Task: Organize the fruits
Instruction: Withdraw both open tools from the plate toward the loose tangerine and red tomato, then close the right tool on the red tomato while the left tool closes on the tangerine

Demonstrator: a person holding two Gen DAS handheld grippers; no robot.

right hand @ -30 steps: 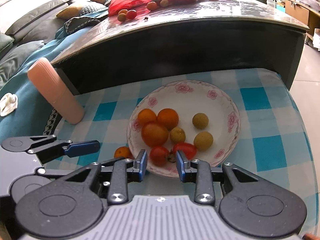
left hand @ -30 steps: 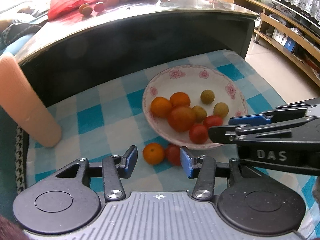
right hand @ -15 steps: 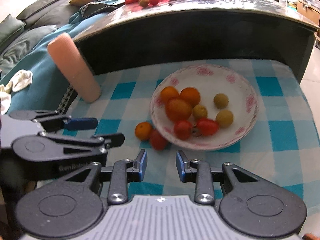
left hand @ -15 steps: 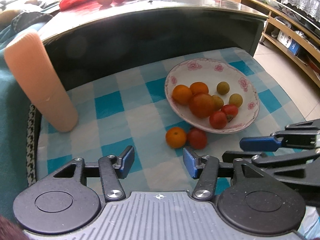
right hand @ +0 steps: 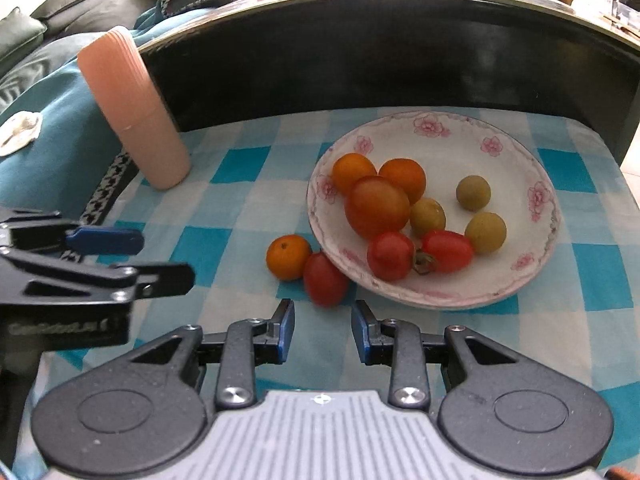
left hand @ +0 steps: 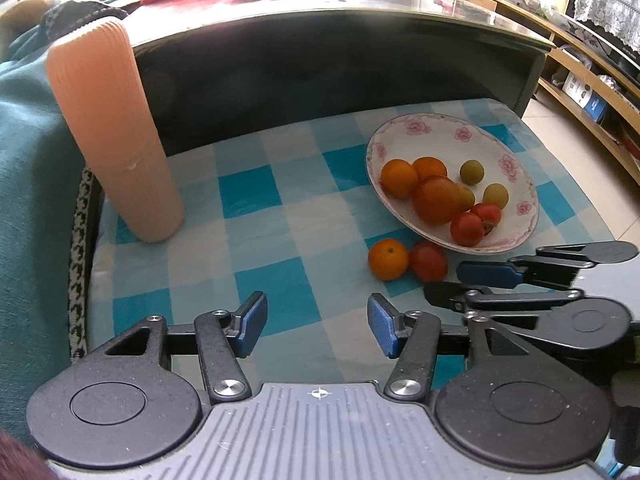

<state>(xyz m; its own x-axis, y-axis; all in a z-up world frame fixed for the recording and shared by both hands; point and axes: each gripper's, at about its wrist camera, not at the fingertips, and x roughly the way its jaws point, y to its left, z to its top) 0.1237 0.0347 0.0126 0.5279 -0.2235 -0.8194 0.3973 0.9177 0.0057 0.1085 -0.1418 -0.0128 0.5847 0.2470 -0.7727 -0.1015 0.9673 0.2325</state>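
A white floral plate [right hand: 520, 152] [left hand: 412, 128] on the blue checked cloth holds several fruits: oranges, red tomatoes and yellow-green longans. A small orange [right hand: 288, 257] [left hand: 388, 259] and a red tomato [right hand: 325, 279] [left hand: 428, 261] lie on the cloth against the plate's near-left rim. My right gripper [right hand: 323, 336] is open and empty, just short of the tomato. My left gripper [left hand: 317, 330] is open and empty, to the left and back from the two loose fruits.
A ribbed peach-coloured cylinder [left hand: 112, 136] [right hand: 132, 108] stands at the cloth's back left. A dark table [right hand: 400, 40] rises behind the cloth, with a red bag and more fruit on top. A teal sofa cover lies to the left. Floor drops off at the right.
Both grippers have pulled back from the plate, so it looks farther away. Both stay open and empty. The fruits have not moved.
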